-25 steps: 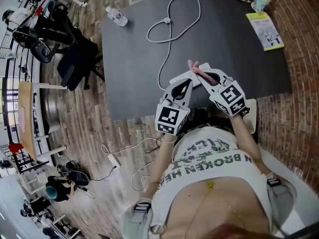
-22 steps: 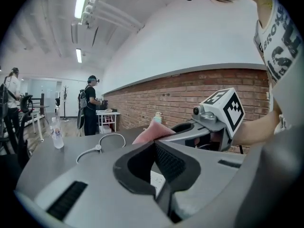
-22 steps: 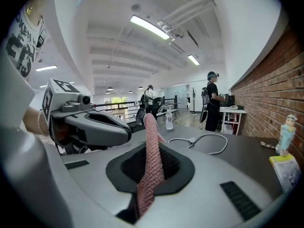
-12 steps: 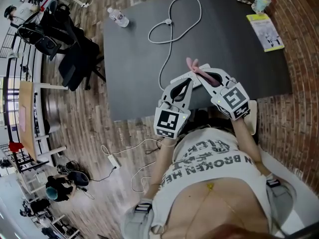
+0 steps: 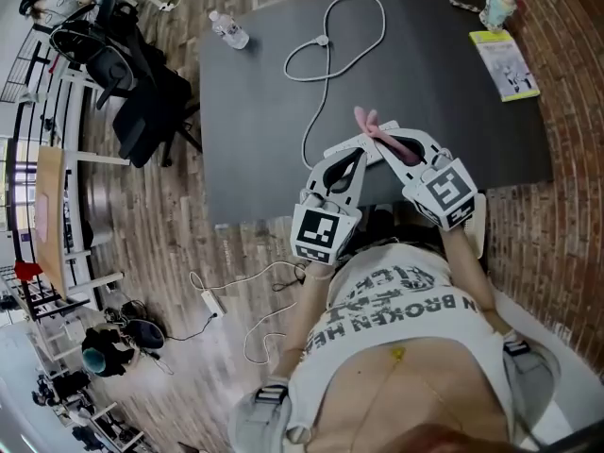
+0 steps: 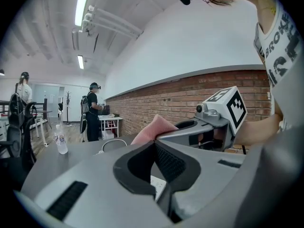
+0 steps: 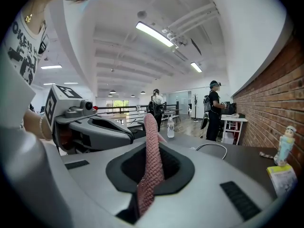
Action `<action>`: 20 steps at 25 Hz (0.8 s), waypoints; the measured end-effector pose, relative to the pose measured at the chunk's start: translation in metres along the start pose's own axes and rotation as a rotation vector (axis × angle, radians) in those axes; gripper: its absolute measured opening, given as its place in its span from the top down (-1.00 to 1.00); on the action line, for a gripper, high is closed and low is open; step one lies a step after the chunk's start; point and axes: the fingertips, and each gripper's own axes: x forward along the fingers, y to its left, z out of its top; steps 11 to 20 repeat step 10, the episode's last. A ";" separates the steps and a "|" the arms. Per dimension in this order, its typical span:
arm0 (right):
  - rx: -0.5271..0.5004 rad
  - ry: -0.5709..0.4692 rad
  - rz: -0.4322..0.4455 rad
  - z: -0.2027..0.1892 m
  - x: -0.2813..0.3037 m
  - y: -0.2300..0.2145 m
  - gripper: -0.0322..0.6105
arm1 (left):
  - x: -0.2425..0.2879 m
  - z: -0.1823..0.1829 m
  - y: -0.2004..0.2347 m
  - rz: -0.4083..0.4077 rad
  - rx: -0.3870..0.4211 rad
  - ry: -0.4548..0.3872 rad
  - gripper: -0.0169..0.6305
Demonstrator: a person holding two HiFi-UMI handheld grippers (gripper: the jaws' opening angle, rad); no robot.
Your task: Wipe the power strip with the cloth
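At the desk's near edge we hold both grippers, their tips converging away from us. Our left gripper is clamped tight, and we cannot make out anything pinched in it. The white power strip shows just below, through the hollow behind its tips. Our right gripper grasps the pink cloth, which stands upright between its jaws and pokes out beyond them. Farther on, the strip's cable loops toward the far edge. A water bottle lies at the far left corner, and a booklet and figurine sit at the far right.
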 end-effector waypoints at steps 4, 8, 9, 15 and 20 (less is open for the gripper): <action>-0.011 -0.003 0.002 0.002 -0.002 0.002 0.85 | -0.002 0.001 -0.002 0.003 -0.001 -0.005 0.92; -0.012 -0.010 0.003 0.004 -0.005 0.006 0.85 | -0.003 0.003 -0.005 0.003 0.003 -0.011 0.92; -0.013 -0.011 0.003 0.004 -0.005 0.007 0.85 | -0.004 0.003 -0.006 0.003 0.004 -0.012 0.92; -0.013 -0.011 0.003 0.004 -0.005 0.008 0.85 | -0.004 0.003 -0.006 0.002 0.004 -0.014 0.92; -0.013 -0.011 0.003 0.004 -0.005 0.008 0.85 | -0.004 0.003 -0.006 0.002 0.004 -0.014 0.92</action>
